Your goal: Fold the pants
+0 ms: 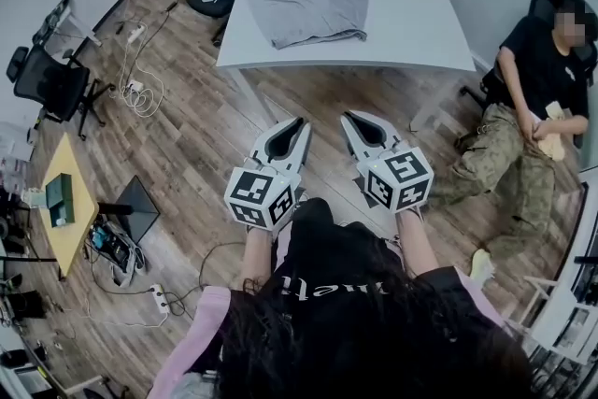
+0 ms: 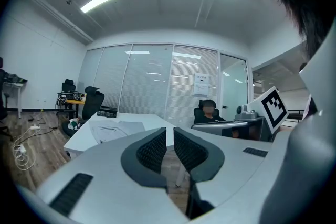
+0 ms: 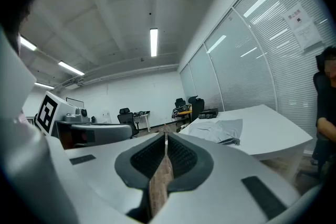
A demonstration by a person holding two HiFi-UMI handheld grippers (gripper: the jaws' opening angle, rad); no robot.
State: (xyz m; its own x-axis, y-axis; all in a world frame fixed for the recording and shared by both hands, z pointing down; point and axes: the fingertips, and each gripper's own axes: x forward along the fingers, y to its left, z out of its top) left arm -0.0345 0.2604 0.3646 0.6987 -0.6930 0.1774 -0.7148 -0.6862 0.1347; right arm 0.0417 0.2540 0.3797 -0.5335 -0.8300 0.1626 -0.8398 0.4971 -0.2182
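The white surface (image 1: 411, 23) stands well ahead, with the grey pants (image 1: 308, 7) lying on its far-left part. Folding looks not yet begun. The left gripper (image 1: 299, 122) is all but closed and the right gripper (image 1: 348, 118) fully closed. Both are empty, over the floor. Next: approach, open the jaws, take an edge.

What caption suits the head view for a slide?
Empty left gripper and right gripper hover above floor before white table bearing grey pants.

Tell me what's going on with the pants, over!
Left tongs and right tongs shut, empty, short of table. Pants spread on it, untouched. Nothing blocking.
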